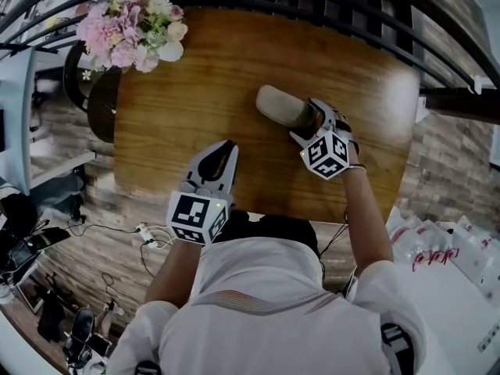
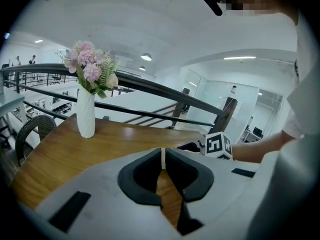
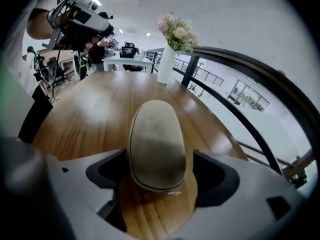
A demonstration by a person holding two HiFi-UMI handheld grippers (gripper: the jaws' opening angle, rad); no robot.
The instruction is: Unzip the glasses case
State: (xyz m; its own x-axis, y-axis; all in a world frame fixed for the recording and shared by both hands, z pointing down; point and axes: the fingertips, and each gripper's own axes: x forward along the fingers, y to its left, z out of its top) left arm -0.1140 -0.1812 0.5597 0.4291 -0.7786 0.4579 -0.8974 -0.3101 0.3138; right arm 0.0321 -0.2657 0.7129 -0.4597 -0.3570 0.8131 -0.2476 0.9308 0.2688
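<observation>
A beige oval glasses case (image 1: 283, 105) lies flat on the wooden table (image 1: 180, 92). My right gripper (image 1: 308, 119) stands open at the case's near end, one jaw on each side of it. In the right gripper view the case (image 3: 157, 144) fills the gap between the dark pads, its dark zip seam closed round the rim and a small metal pull (image 3: 172, 192) at the near end. A gap shows beside the right pad. My left gripper (image 1: 226, 145) hovers over the table's near edge, shut with nothing in it (image 2: 162, 156).
A white vase of pink flowers (image 1: 137, 22) stands on the table's far left corner. A dark chair (image 1: 94, 92) sits just past that left edge. A black railing (image 1: 328, 10) runs behind the table. Cables lie on the floor at the left (image 1: 117, 229).
</observation>
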